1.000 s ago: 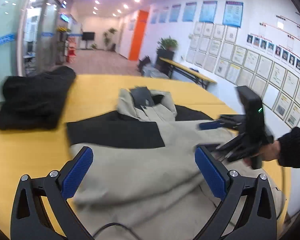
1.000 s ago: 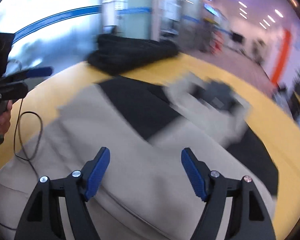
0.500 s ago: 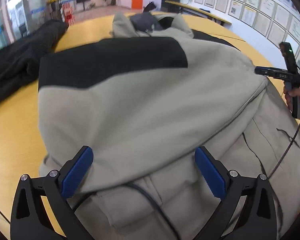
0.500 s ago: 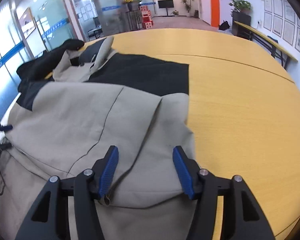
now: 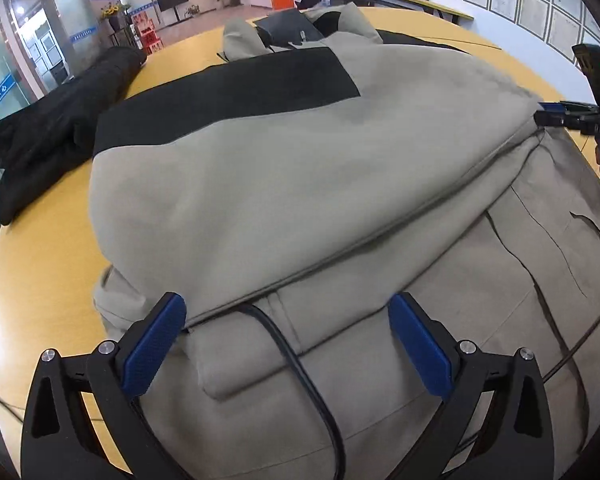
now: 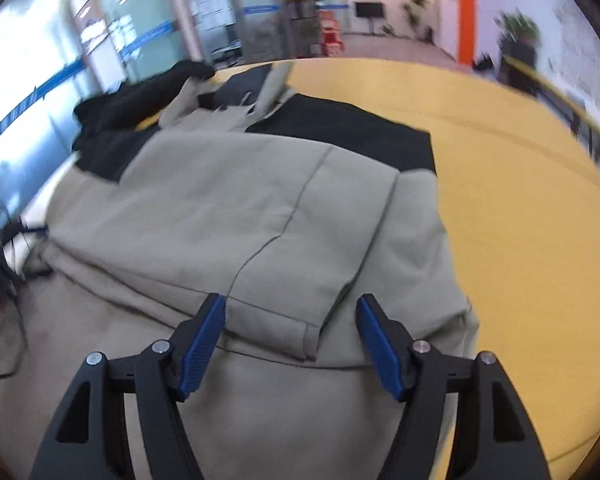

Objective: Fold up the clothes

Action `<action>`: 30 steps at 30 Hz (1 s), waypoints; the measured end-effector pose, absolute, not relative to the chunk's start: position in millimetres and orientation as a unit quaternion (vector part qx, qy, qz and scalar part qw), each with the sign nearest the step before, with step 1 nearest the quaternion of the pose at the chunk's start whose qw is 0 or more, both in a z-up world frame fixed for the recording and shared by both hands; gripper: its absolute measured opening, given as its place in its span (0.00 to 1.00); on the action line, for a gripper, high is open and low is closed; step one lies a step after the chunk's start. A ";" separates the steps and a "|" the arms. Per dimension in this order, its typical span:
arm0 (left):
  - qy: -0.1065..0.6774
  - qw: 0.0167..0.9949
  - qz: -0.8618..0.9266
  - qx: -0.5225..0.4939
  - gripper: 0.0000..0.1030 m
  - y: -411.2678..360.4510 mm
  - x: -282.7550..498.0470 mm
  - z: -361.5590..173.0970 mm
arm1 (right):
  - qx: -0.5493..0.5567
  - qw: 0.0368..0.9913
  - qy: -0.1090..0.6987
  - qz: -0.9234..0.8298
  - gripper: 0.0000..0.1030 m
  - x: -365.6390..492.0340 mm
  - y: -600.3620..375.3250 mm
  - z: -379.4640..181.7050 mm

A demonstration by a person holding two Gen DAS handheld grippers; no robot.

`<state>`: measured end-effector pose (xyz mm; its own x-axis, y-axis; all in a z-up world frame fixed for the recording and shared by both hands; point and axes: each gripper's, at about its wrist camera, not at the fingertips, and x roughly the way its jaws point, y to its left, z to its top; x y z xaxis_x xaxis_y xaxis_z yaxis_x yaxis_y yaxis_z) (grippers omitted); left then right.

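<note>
Broadly, the yellow worktop [image 5: 40, 280] fills both views, and a beige jacket [image 5: 300, 184] with black shoulder panels lies spread over its middle, one side folded across the body, its collar toward the top of the frame. Upper left in the left wrist view, a black garment [image 5: 56, 128] lies bunched on the worktop just beside the jacket, and a black cable [image 5: 300, 364] crosses the jacket's lower part. At the bottom of its own view, each hand-held gripper, left [image 5: 286, 344] and right [image 6: 290, 344], hovers above the jacket with fingers spread and nothing between them.
</note>
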<state>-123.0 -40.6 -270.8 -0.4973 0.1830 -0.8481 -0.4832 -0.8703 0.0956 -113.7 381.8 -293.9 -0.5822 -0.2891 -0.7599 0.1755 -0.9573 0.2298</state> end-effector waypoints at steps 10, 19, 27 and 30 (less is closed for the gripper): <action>0.152 0.231 0.843 -0.461 1.00 -37.2 -106.5 -270.6 | 0.419 0.158 -0.261 -0.855 0.08 -137.9 400.7 -288.7; 0.122 0.185 0.857 -0.466 1.00 -54.1 -130.3 -277.7 | 0.395 0.067 -0.259 -0.879 0.04 -107.3 454.5 -254.0; 0.069 0.149 0.865 -0.475 1.00 -83.1 -144.3 -279.6 | 0.472 0.031 -0.182 -0.862 0.18 -114.5 434.3 -260.4; 0.052 0.153 0.871 -0.465 1.00 -95.6 -135.8 -271.3 | 0.435 -0.003 -0.128 -0.891 0.27 -108.8 415.4 -220.6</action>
